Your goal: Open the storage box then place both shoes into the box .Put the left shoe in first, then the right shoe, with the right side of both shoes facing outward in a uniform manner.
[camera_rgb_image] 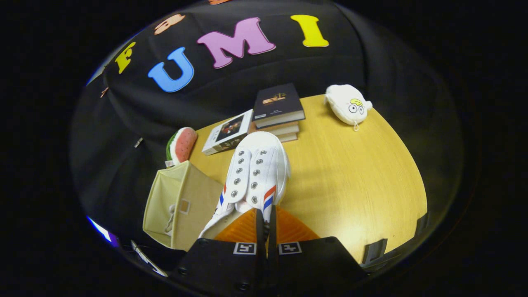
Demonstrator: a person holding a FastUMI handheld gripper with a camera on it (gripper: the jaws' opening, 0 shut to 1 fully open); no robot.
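A white sneaker (255,173) with red and blue side stripes and metal eyelets hangs just ahead of my gripper (266,216), toe pointing away. The two fingers stand nearly together and pinch the shoe's collar edge at the heel opening. The shoe is lifted above the yellow wooden table (354,181). To the left of the shoe stands the beige fabric storage box (179,204), its top open, a small label window on its near wall. Part of the shoe's heel is hidden by the fingers.
Behind the shoe lies a stack of books (278,113), with another book (227,132) flat to its left. A watermelon-slice plush (181,144) sits behind the box. A white plush pouch with cartoon eyes (348,105) rests at the table's far right.
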